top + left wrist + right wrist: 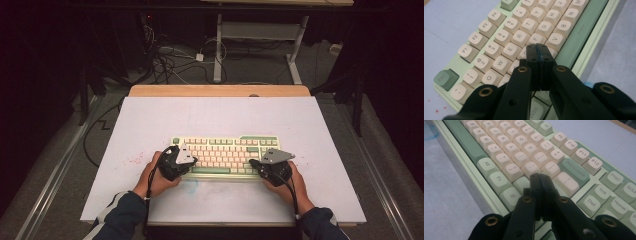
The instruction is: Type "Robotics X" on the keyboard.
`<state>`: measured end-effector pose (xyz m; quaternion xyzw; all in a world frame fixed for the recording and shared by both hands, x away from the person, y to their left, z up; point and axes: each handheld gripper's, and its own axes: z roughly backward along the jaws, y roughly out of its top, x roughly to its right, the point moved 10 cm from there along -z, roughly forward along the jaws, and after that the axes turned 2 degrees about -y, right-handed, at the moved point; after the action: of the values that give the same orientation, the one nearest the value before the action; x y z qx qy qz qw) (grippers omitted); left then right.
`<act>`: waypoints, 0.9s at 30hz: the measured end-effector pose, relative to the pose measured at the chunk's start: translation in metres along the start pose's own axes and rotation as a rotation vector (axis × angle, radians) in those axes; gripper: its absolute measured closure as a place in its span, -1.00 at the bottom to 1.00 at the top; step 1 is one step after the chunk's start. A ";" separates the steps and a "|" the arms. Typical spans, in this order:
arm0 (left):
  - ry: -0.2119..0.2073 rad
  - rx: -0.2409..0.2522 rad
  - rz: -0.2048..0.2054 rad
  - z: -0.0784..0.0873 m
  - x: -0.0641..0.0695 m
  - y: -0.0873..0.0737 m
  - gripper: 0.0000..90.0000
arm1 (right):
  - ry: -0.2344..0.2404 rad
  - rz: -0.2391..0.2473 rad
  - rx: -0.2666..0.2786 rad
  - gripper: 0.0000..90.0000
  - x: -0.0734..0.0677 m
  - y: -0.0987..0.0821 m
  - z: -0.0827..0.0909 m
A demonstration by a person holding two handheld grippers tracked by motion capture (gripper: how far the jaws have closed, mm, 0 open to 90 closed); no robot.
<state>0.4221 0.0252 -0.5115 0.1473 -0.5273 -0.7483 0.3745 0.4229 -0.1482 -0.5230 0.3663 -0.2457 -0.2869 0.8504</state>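
A pale green keyboard (pixel 225 152) with cream and green keys lies near the middle of the white table top. My left gripper (pixel 194 160) rests over its left end, held in a hand. In the left gripper view the left gripper (pixel 539 46) is shut with nothing between the jaws, its tip just above the keys (pixel 511 37) near the C and V caps. My right gripper (pixel 253 163) sits over the keyboard's right end. Seen from the right gripper view, the right gripper (pixel 539 175) is shut and empty, its tip over the keys (pixel 529 157) near the shift row, beside the Backspace key (pixel 573 171).
The white board (pixel 150 120) covers a wooden table (pixel 220 90). Faint red specks (pixel 134 161) and a bluish smudge (pixel 191 186) mark the board near the keyboard. Cables (pixel 170 60) and a desk frame (pixel 260 35) stand on the floor beyond the far edge.
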 end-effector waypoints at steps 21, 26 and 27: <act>0.006 0.046 -0.013 0.006 0.001 0.007 0.91 | 0.000 0.003 -0.001 1.00 0.000 0.000 0.000; 0.008 0.051 -0.020 0.007 0.000 0.008 0.90 | 0.002 0.003 -0.001 1.00 0.000 0.000 0.000; 0.007 0.055 -0.020 0.007 0.000 0.009 0.90 | 0.001 0.004 -0.001 1.00 0.000 0.000 0.000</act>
<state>0.4213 0.0284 -0.5008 0.1655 -0.5448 -0.7368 0.3646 0.4232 -0.1482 -0.5228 0.3656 -0.2458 -0.2849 0.8513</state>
